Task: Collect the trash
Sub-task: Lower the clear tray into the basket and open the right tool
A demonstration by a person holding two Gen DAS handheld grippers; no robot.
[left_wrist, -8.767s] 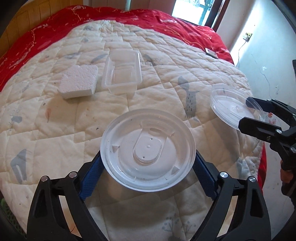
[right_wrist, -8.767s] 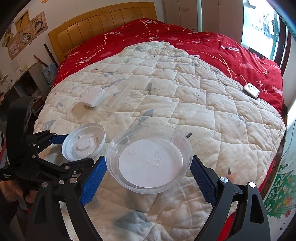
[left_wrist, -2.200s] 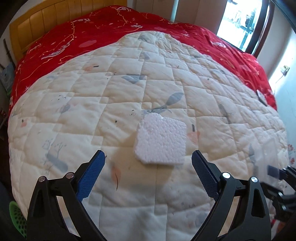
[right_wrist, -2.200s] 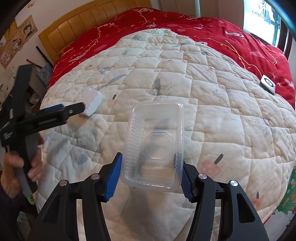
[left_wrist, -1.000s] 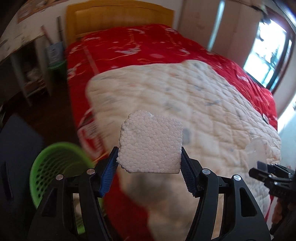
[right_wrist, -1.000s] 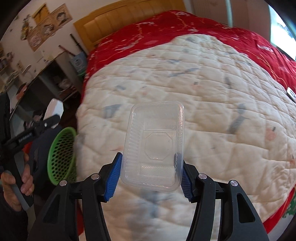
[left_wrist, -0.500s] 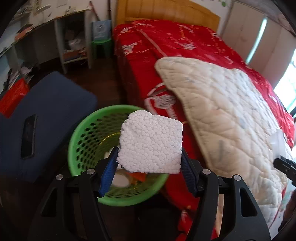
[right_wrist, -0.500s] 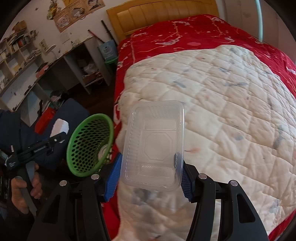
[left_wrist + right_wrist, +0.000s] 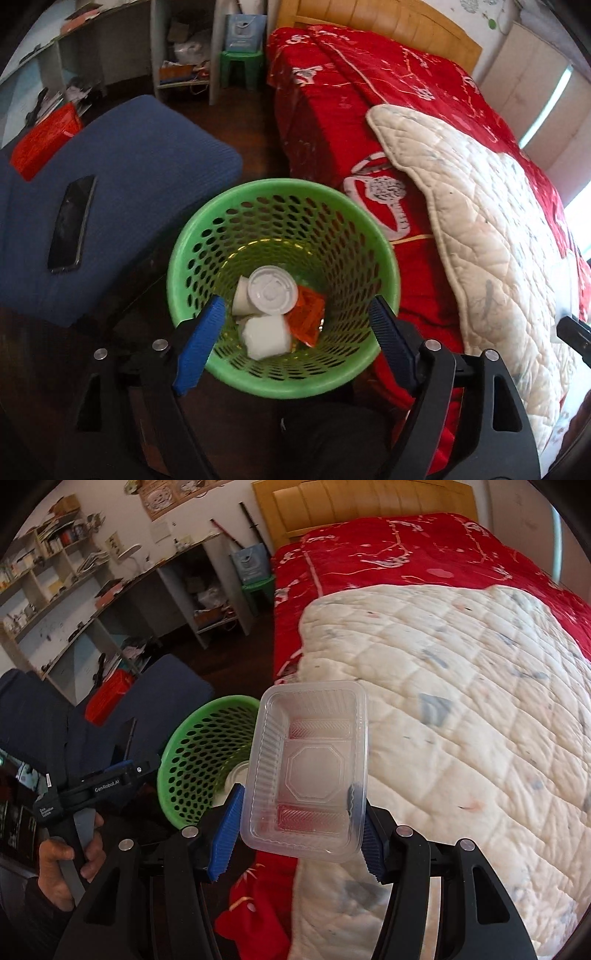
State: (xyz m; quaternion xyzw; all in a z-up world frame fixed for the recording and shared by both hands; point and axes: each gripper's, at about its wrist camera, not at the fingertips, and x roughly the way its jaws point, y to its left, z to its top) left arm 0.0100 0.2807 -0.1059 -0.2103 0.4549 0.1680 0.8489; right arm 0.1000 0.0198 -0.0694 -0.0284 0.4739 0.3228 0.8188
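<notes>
The green mesh basket (image 9: 280, 184) stands on the floor beside the bed, right under my left gripper (image 9: 295, 301). Its jaws are opening and nothing is between them. The white foam block (image 9: 264, 341) lies at the bottom of the basket beside a white round lid (image 9: 272, 290) and an orange wrapper (image 9: 306, 319). My right gripper (image 9: 297, 788) is shut on a clear plastic tray (image 9: 310, 768), held in the air over the bed's edge, just right of the basket (image 9: 192, 746). A hand (image 9: 59, 867) holds the left gripper (image 9: 122, 771) at the basket's left.
The bed with a red cover (image 9: 332, 92) and a white quilt (image 9: 480, 221) fills the right. Left of the basket is a blue cushion (image 9: 147, 155) with a phone (image 9: 70, 225) and a red box (image 9: 44, 144). Shelves and a green stool (image 9: 242, 66) stand behind.
The foam block has left my left gripper and lies in the basket; the jaws have spread. The right gripper has carried the tray left, closer to the basket.
</notes>
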